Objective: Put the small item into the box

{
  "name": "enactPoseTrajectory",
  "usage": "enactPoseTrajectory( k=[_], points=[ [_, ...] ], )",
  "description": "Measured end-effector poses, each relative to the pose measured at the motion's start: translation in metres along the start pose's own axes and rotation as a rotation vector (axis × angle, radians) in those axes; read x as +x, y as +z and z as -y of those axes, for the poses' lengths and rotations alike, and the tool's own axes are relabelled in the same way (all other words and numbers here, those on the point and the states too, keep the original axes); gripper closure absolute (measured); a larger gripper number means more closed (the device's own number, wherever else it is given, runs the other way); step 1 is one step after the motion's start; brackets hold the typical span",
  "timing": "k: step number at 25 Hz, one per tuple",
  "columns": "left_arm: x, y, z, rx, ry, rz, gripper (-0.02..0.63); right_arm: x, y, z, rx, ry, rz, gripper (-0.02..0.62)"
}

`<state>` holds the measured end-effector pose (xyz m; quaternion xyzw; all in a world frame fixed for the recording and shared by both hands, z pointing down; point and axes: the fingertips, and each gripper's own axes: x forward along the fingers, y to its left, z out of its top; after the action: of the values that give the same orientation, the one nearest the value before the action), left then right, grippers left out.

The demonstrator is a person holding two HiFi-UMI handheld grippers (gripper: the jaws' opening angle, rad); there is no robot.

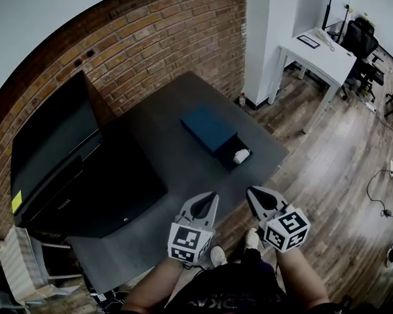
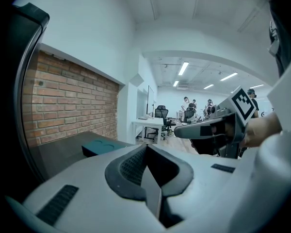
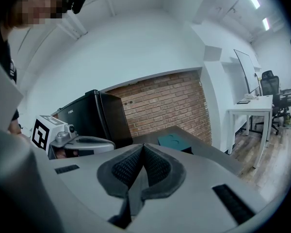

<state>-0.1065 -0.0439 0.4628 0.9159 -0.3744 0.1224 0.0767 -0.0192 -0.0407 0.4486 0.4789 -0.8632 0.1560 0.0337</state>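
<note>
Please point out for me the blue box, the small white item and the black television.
blue box point(image 1: 208, 128), head view, middle of its blue top.
small white item point(image 1: 241, 155), head view, its middle, in the box's dark open end.
black television point(image 1: 52, 150), head view, middle of its screen.

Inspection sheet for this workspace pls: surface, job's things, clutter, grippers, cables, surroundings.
surface: dark grey table against a brick wall
job's things: blue box, open at one end; small white item lying in the open part
clutter: black screen on the table's left side
grippers: left gripper and right gripper both shut, empty, near the table's front edge
cables: one cable on the wood floor, at the right
surroundings: white desk, office chairs
</note>
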Motion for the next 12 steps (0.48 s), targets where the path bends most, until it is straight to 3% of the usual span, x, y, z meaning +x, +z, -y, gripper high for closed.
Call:
enactPoseTrajectory(
  k=[12],
  points=[
    [-0.0052, -0.0020, -0.0035, -0.007, -0.013, 0.008, 0.572, 0.0018, -0.0023, -0.0063, -0.006, -0.012, -0.002, 0.577]
  ],
)
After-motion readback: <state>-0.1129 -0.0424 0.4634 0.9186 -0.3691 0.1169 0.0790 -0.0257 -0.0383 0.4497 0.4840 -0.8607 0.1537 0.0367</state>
